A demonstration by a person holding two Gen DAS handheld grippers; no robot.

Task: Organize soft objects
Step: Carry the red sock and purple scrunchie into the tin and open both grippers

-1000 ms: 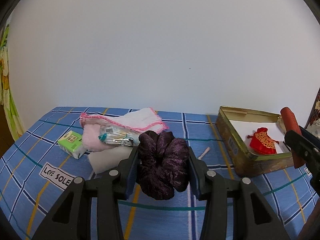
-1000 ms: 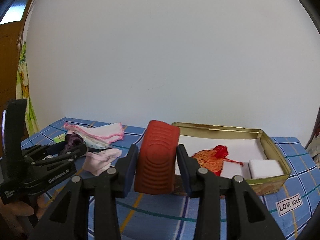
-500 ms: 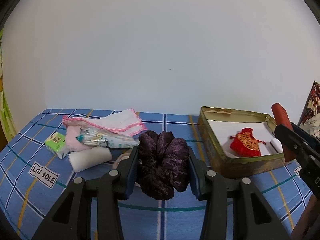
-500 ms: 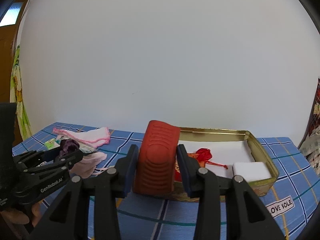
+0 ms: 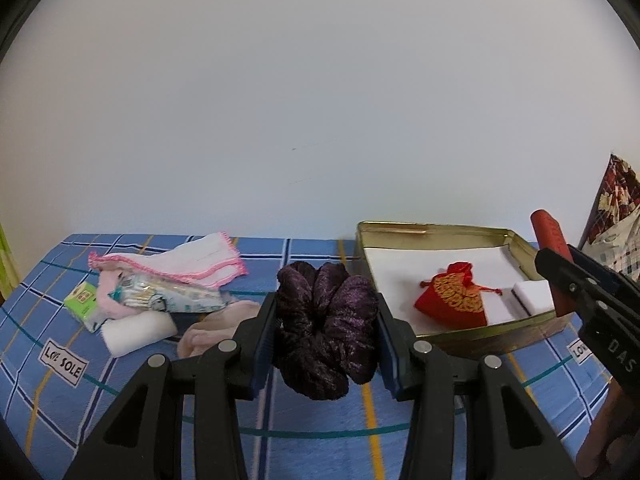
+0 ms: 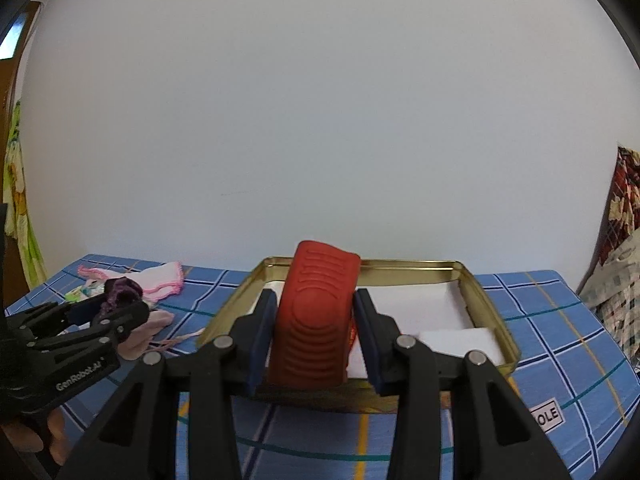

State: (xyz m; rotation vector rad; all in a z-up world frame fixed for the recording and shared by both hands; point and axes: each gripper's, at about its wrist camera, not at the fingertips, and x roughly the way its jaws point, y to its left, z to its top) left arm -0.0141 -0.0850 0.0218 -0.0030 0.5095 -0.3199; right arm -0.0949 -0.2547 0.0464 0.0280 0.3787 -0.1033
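My left gripper (image 5: 326, 330) is shut on a dark purple velvet scrunchie (image 5: 326, 324), held above the blue checked cloth, left of the gold tin (image 5: 436, 230). My right gripper (image 6: 316, 332) is shut on a red ribbed soft pad (image 6: 314, 320), held upright over the near edge of the gold tin (image 6: 492, 312). The tin holds a red and gold pouch (image 5: 452, 300) and a white sponge (image 6: 460, 340) on white paper. The right gripper with the red pad (image 5: 550, 236) shows at the right of the left wrist view.
On the cloth to the left lie a pink-edged white cloth (image 5: 188, 260), a tissue pack (image 5: 168, 300), a green packet (image 5: 82, 300), a white sponge (image 5: 136, 330) and a pale pink cloth (image 5: 216, 326). A white wall stands behind. Patterned fabric (image 6: 624, 240) is at far right.
Both grippers have moved right toward the tin, each still holding its object. The red pad now stands over the tin's near edge and hides the red pouch in the right wrist view.
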